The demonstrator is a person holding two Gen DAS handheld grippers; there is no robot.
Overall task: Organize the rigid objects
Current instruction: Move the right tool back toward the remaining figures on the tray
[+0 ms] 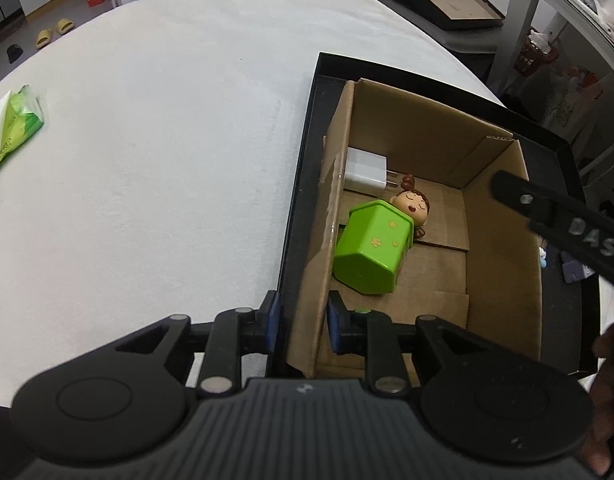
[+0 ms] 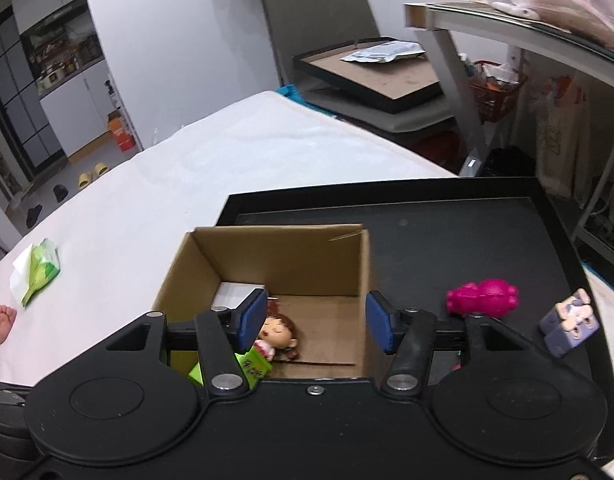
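The left gripper [image 1: 301, 326] is closed on the near left wall of the cardboard box [image 1: 503, 240]: one blue pad is outside the wall and the other is inside, and the wall stands between them with almost no gap. The box stands in a black tray [image 1: 303, 184] on a white table [image 1: 167, 140].

The left wrist view looks down into the box. A green toy figure [image 1: 371, 252] lies on its side on the box floor, its doll head toward the far side. A white charger plug [image 1: 365, 172] lies just beyond it, against the left wall. At the right of this view a black finger of the other gripper reaches over the right wall of the box. Beyond that wall only a small piece of a purple thing shows.

The right wrist view shows what the first one hides. The right gripper [image 2: 315, 322] is wide open and holds nothing; its left pad is over the inside of the box, and its right pad is at the right wall. On the tray, to the right of the box, lie a pink toy [image 2: 483, 296] and, further right, a purple cube figure [image 2: 569, 322], well apart from each other. In this view only the head of the green figure and a part of the white plug can be seen.

A green packet [image 1: 17, 128] lies on the table, far left of the tray.
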